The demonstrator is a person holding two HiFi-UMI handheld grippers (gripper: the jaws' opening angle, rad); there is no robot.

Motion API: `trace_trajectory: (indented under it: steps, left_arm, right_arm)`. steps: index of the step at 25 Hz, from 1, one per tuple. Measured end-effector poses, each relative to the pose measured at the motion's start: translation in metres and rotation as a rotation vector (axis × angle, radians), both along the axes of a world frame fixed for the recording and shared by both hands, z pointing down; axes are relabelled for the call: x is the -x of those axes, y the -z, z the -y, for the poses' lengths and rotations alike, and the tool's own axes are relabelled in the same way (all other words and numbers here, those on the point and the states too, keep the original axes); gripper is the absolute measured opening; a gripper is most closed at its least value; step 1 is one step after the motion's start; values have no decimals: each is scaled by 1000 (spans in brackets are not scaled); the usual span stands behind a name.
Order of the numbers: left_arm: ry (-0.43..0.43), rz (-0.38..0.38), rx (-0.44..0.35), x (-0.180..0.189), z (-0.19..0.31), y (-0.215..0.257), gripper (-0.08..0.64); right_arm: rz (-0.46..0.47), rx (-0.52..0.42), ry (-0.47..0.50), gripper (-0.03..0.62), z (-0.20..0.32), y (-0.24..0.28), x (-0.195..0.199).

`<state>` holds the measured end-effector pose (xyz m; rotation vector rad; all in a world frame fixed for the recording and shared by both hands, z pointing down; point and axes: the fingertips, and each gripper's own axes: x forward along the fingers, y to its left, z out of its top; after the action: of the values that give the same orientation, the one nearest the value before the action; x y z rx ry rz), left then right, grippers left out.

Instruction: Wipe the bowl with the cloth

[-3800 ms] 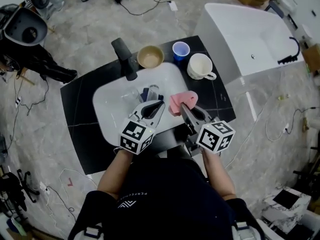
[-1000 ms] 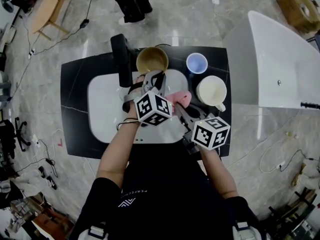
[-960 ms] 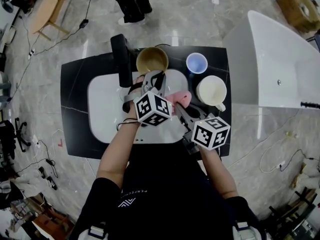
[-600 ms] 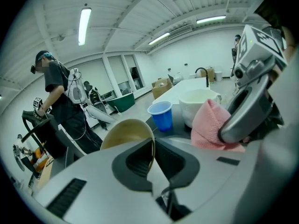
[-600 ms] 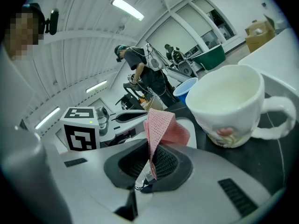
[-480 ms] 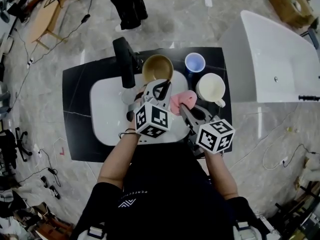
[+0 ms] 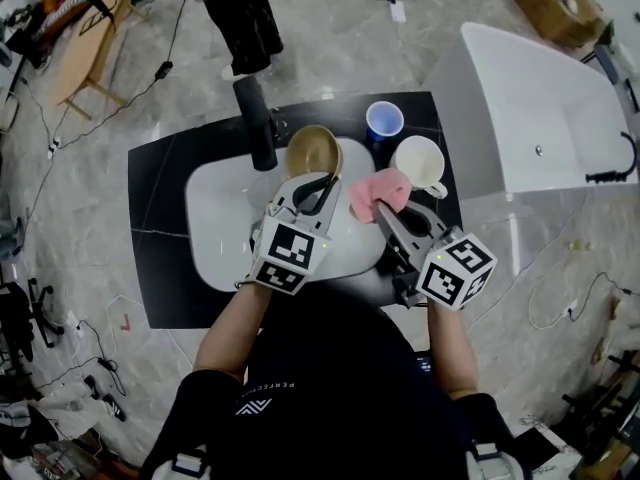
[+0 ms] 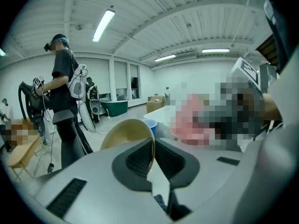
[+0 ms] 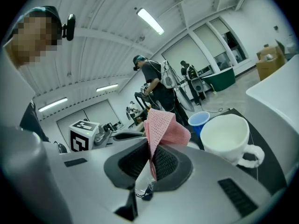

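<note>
The fingers of the left gripper [image 8: 153, 146] are clamped on the rim of the tan bowl [image 8: 126, 133], which is held tilted on edge. The fingers of the right gripper [image 9: 152, 160] pinch the pink cloth [image 9: 164, 125], its folds fanning up above them. In the head view, bowl and cloth hang side by side, just apart, over the back of the white sink [image 7: 215, 233], the bowl near the black faucet [image 7: 256, 123]. Behind them, on the black tabletop [image 7: 160, 278], stand a blue cup [image 7: 384, 120] and a white mug [image 7: 418, 163]
</note>
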<state>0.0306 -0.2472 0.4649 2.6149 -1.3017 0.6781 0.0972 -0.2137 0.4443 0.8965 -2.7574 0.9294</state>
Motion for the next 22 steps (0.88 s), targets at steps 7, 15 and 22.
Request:
trace_trajectory:
  steps: [7, 15, 22]
  left_arm:
    - [-62, -152, -14, 11, -25, 30, 23]
    - [-186, -322, -14, 10, -70, 62, 21]
    - [-276, -362, -41, 18, -97, 84, 21]
  right_arm:
    - [24, -139, 64, 43, -28, 42, 25]
    - [43, -238, 126, 43, -59, 71, 47]
    - [92, -276, 137, 43, -73, 91, 56]
